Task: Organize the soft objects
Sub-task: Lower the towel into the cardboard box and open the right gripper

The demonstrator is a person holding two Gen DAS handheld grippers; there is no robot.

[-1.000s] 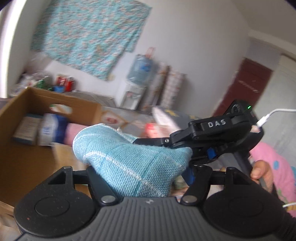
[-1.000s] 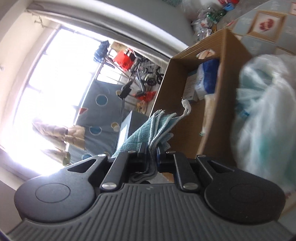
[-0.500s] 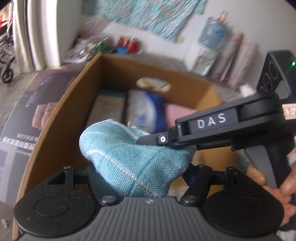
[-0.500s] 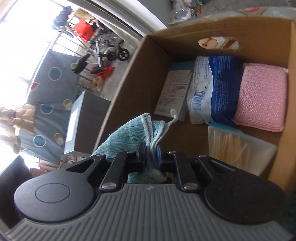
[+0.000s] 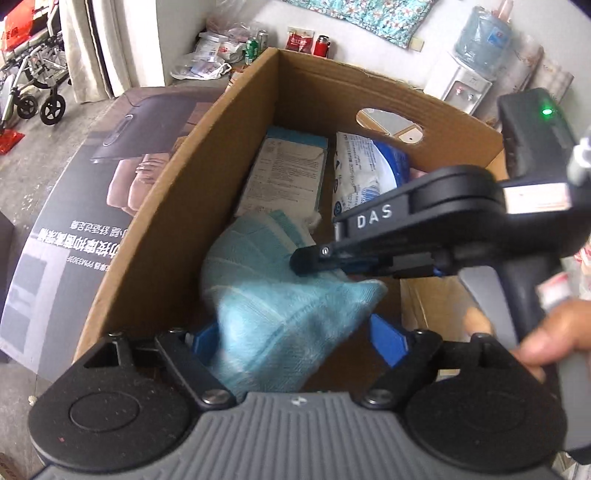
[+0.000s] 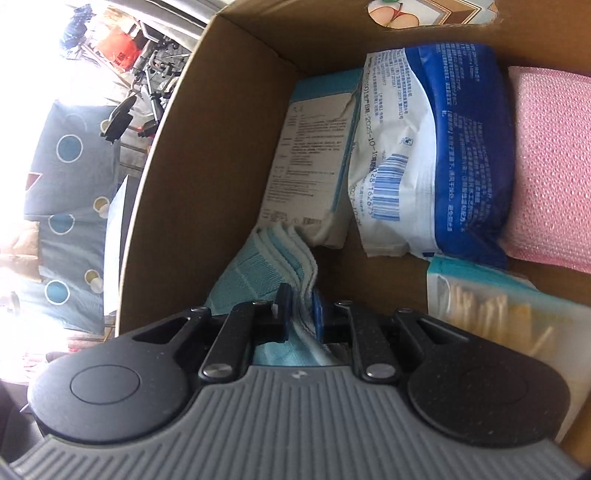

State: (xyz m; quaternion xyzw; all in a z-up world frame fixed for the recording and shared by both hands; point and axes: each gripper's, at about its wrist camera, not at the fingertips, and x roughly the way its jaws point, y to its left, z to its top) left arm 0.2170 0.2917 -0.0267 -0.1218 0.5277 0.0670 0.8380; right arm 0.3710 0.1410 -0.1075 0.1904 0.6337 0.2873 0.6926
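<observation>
Holding the folded blue towel (image 6: 258, 273) low inside the cardboard box (image 5: 177, 221), the right hand-held gripper (image 6: 299, 314) clamps it while the left hand-held gripper (image 5: 295, 339) stands open around it (other packs already placed), leaving only release.

White wall (image 5: 177, 33) (patterned cloth (image 5: 369, 18) hung), water dispenser (image 5: 469, 62), grey floor (image 5: 33, 166).

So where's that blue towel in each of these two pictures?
Left wrist view: the blue towel sits low in the centre, bunched between that camera's own spread jaws, with the other tool pinching its top.
Right wrist view: the towel is bottom centre, its folded edges clamped in the jaws, beside the box's left wall.
Shared landmark: the blue-and-white packet inside the cardboard box.
</observation>
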